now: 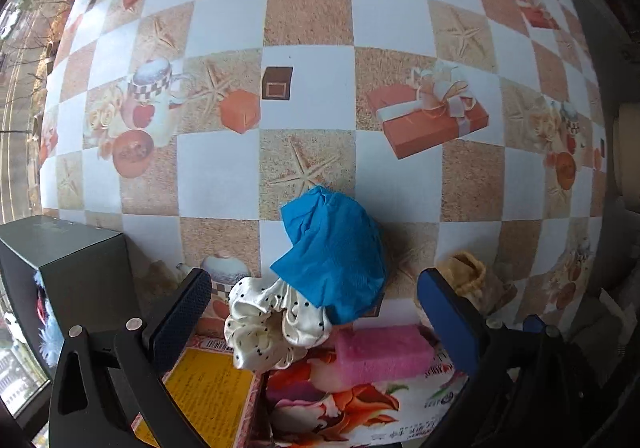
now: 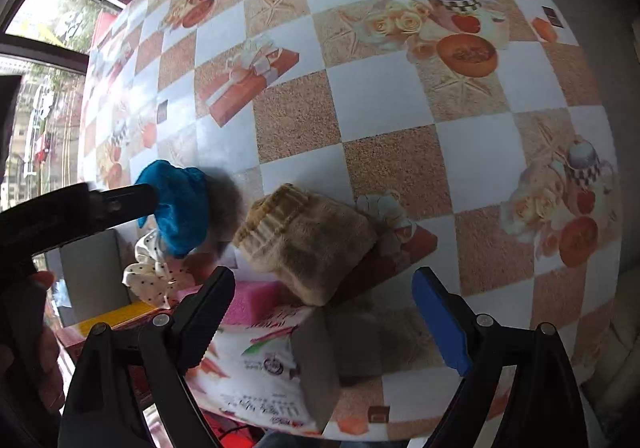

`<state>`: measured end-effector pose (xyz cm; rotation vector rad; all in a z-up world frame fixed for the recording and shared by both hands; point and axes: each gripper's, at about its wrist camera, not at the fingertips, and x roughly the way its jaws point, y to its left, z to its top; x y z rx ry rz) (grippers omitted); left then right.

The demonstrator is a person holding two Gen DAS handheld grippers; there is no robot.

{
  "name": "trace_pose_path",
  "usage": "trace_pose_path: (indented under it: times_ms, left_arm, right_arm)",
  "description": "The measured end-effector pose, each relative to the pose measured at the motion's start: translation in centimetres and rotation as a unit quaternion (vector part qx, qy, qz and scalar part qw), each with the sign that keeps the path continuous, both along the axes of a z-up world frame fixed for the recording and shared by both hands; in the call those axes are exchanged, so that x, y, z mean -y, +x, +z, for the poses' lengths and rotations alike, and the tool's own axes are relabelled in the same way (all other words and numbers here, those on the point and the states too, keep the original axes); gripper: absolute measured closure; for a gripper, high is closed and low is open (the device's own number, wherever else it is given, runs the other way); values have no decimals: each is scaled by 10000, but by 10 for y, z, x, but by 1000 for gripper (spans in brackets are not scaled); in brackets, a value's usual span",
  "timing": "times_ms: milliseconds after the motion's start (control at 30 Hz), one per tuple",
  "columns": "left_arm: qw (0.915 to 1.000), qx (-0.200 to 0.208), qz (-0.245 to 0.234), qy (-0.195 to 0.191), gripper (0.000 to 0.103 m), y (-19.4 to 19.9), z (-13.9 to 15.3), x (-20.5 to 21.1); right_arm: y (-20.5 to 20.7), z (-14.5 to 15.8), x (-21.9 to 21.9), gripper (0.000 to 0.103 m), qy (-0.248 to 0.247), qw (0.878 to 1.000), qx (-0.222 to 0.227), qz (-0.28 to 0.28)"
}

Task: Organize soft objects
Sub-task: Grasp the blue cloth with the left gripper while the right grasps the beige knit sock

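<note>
From the left wrist view, the left tool point(image 1: 314, 296) hangs straight over the bench point(image 1: 312, 19) with its checkered, printed oilcloth, jaws spread wide and nothing pinched. Between them lie a crumpled bright blue cloth point(image 1: 334, 252) and, touching its near edge, a cream satin scrunchie with black dots point(image 1: 268, 322); a pink sponge block point(image 1: 382, 352) rests on a flat printed cardboard box point(image 1: 320, 404) just beside them, and a dark open box point(image 1: 76, 268) holding fluffy things stands to the left. From the right wrist view, the right tool point(image 2: 324, 296) is likewise spread and empty, poised above a tan knitted plush pouch point(image 2: 308, 244) that lies on the bench, its near end against the pink sponge. The left tool's finger shows at the left edge, close by the blue cloth. My guess is each hand is lining up a pick. To do it well, I would lower each tool so the pads straddle one item only, the left centring on the blue cloth clear of the scrunchie, the right closing across the pouch's narrower width, and squeeze deep enough that the soft fabric cannot slip out.
</note>
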<state>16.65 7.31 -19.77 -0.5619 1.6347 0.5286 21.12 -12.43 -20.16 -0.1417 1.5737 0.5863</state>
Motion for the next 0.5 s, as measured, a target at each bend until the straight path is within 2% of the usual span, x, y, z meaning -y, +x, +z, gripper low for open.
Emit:
trace_pose_path:
  times_ms: [267, 400, 433, 500]
  left_arm:
    - [9989, -397, 133, -193, 1, 7, -49, -3]
    - [9985, -471, 167, -243, 7, 6, -59, -1]
    - [9985, -451, 152, -265, 7, 6, -59, 0]
    - [9988, -382, 62, -303, 14, 9, -58, 2]
  right_arm:
    - [3, -28, -28, 12, -130, 9983, 8, 567]
    - [1, -38, -38, 12, -224, 9968, -46, 765]
    - [-2, -39, -38, 16, -228, 9967, -31, 781]
    - [-2, -37, -39, 33, -279, 9962, 70, 826]
